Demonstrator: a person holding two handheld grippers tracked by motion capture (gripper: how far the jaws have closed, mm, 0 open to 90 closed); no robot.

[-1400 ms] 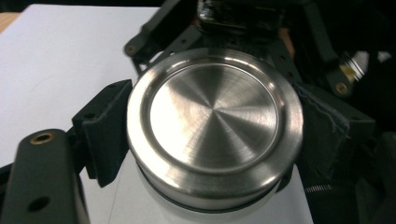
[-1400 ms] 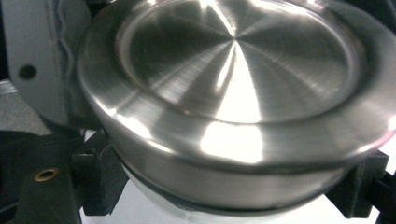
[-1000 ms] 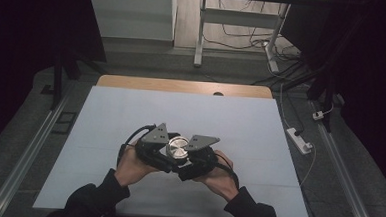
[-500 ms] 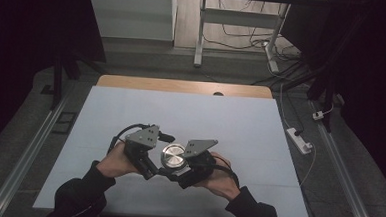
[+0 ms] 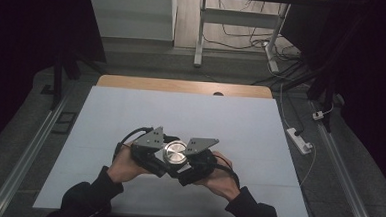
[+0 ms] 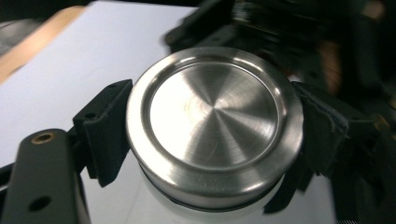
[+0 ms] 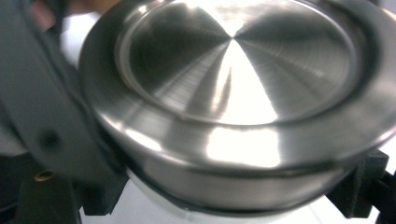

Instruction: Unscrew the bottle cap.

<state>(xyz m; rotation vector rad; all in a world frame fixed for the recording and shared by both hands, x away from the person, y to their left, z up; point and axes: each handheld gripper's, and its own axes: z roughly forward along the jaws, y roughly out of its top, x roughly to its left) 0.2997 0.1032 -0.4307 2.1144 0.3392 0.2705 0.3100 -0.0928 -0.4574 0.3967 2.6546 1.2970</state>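
We have the jar (image 5: 174, 156) between both grippers at the table's (image 5: 131, 110) six o'clock. The right gripper (image 5: 190, 171) clamps its white body steady while the left gripper's (image 6: 212, 140) jaws, just closing, pinch the steel lid (image 6: 214, 119), likely to twist it.

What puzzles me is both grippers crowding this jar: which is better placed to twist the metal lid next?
Left, probably. The left gripper's jaws have just been closing; its pads press the rim of the metal lid on both sides. The right gripper sits shut lower, apparently steadying the white jar.

The metal lid (image 7: 233, 93) hides the jar body beneath.
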